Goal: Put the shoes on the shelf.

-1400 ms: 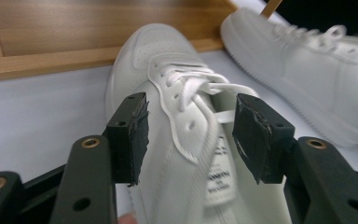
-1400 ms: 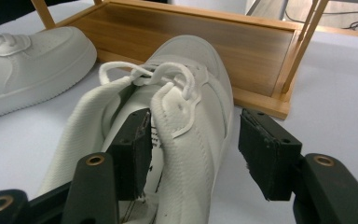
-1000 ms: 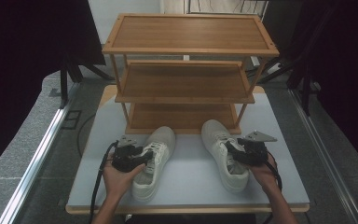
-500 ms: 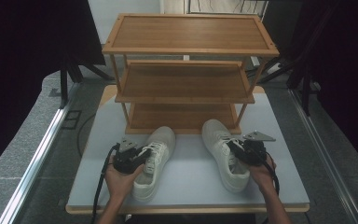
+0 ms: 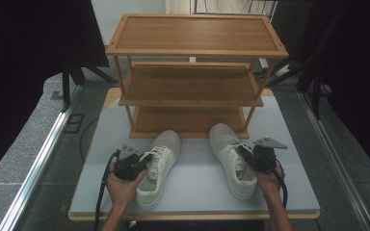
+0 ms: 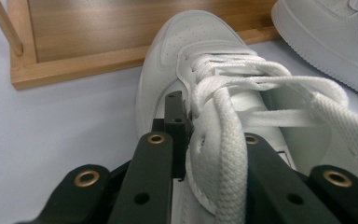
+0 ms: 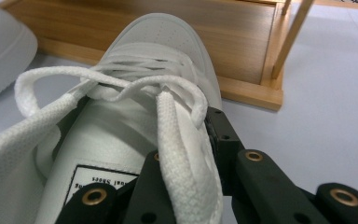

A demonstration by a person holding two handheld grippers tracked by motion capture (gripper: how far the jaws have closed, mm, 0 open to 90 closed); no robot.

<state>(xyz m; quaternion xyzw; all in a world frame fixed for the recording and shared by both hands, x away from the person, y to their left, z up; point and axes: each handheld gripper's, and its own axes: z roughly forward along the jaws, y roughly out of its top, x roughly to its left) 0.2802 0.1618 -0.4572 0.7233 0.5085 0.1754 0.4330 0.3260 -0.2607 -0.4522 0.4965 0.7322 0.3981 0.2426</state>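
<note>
Two white lace-up sneakers lie toes-forward on the pale table in front of a wooden rack. My left gripper (image 5: pixel 140 164) is shut on the left sneaker (image 5: pixel 163 159) at its outer side wall by the laces. In the left gripper view, one black jaw sits outside the left sneaker (image 6: pixel 186 42) and the other inside its opening, under a lace. My right gripper (image 5: pixel 248 157) is shut the same way on the right sneaker (image 5: pixel 227 156). In the right gripper view, the right sneaker (image 7: pixel 161 39) has its wall pinched between the jaws, with a lace draped over them.
A three-tier wooden shoe rack (image 5: pixel 190 82) stands at the back of the table (image 5: pixel 197 180), its bottom shelf just beyond the sneakers' toes. All its shelves are bare. Dark curtains flank the table, and grey floor lies on both sides.
The right hand has drawn a little toward the near edge. The sneakers and the left gripper stay about where they were.
</note>
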